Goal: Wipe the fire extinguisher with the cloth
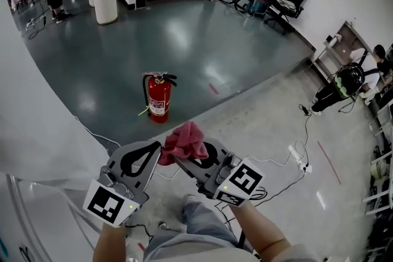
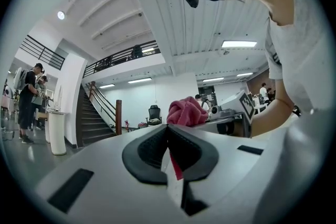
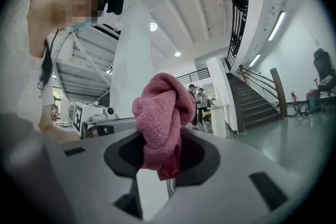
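Cloth (image 3: pixel 160 118), pink terry, bunched, red cylindrical extinguisher (image 1: pixel 159 98)

**A:** What colours are in front of us?

**B:** The fire extinguisher (image 1: pixel 159 99) is red, with a black hose and handle and a white label. The cloth (image 1: pixel 184 143) is rose pink, with a nubbly towelling weave.

**A:** And the tools?

**B:** The left gripper (image 1: pixel 158 146) and the right gripper (image 1: pixel 176 157) are pale grey with black jaws. A thin pink-red sliver shows between the left one's black jaws. The left cube (image 1: pixel 110 204) and the right cube (image 1: pixel 241 182) carry black squares on white. The floor (image 1: pixel 202 46) is glossy dark blue-grey, then speckled light grey nearer us.
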Action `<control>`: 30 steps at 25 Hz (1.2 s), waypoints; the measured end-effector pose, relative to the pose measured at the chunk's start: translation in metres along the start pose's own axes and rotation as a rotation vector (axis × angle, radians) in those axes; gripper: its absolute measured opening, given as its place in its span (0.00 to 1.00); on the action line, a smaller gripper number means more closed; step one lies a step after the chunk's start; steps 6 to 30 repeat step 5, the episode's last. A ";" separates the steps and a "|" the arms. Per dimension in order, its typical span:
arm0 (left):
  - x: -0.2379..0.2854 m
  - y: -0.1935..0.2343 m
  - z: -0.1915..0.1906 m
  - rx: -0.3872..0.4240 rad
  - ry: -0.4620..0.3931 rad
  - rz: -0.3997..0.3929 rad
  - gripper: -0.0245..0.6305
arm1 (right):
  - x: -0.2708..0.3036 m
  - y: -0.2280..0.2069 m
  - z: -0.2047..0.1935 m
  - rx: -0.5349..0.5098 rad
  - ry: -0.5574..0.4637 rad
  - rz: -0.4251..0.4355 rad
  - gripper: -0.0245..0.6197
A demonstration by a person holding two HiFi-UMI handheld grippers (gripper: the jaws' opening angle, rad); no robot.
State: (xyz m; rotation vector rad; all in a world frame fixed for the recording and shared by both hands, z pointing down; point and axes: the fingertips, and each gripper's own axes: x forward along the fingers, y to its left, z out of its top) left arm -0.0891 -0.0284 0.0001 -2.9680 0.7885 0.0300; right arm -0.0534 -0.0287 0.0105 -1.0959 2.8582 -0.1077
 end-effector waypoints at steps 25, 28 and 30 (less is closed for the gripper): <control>-0.003 0.003 -0.005 0.017 -0.014 0.002 0.05 | 0.004 0.001 -0.008 0.014 -0.005 -0.004 0.25; -0.003 0.003 -0.005 0.017 -0.014 0.002 0.05 | 0.004 0.001 -0.008 0.014 -0.005 -0.004 0.25; -0.003 0.003 -0.005 0.017 -0.014 0.002 0.05 | 0.004 0.001 -0.008 0.014 -0.005 -0.004 0.25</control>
